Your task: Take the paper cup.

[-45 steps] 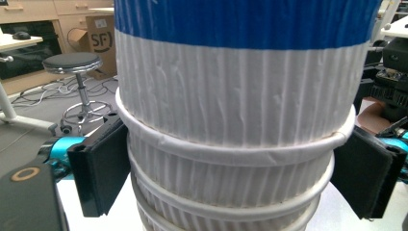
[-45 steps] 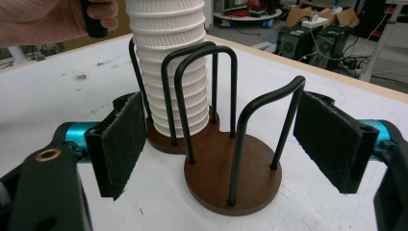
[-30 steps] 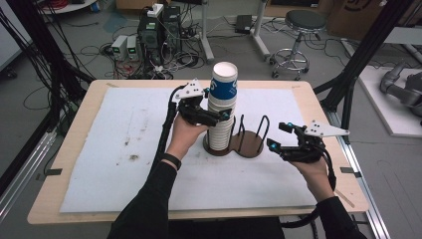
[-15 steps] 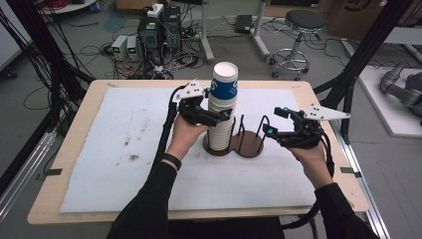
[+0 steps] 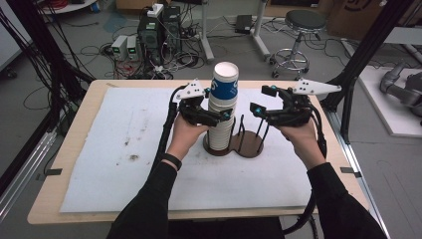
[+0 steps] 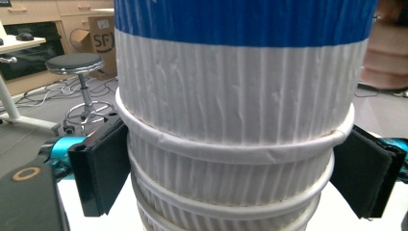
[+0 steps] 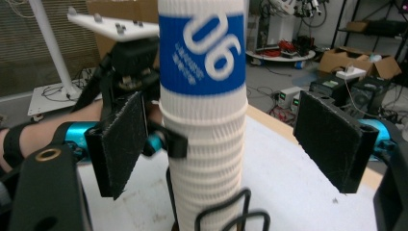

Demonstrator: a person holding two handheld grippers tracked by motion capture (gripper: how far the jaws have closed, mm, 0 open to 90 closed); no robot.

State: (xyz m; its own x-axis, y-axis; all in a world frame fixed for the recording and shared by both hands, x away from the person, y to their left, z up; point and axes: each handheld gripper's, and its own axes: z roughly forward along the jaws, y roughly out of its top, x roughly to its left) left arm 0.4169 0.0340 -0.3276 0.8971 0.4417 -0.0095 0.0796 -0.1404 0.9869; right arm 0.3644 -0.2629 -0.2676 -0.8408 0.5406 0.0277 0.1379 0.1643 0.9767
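A tall stack of ribbed white paper cups (image 5: 220,127) stands in a wire holder on a brown wooden base (image 5: 250,150). The top cup (image 5: 225,82) has a blue band. My left gripper (image 5: 222,115) is shut on the stack partway up, and in the left gripper view its pads (image 6: 103,168) press the stack (image 6: 235,144) just under a rolled rim. My right gripper (image 5: 260,99) hovers open to the right of the stack, near the top cup. In the right gripper view its jaws stand wide, with the cup stack (image 7: 204,120) ahead between them and apart from both pads.
The holder sits on a white mat (image 5: 124,149) over a wooden table (image 5: 74,209). The holder's second ring of wire posts (image 5: 260,130), right of the stack, holds no cups. A stool (image 5: 298,25) and computer boxes (image 5: 159,30) stand on the floor beyond the table.
My right gripper has risen and moved left, from beside the holder's base up toward the top of the stack. The left gripper has kept its hold in place.
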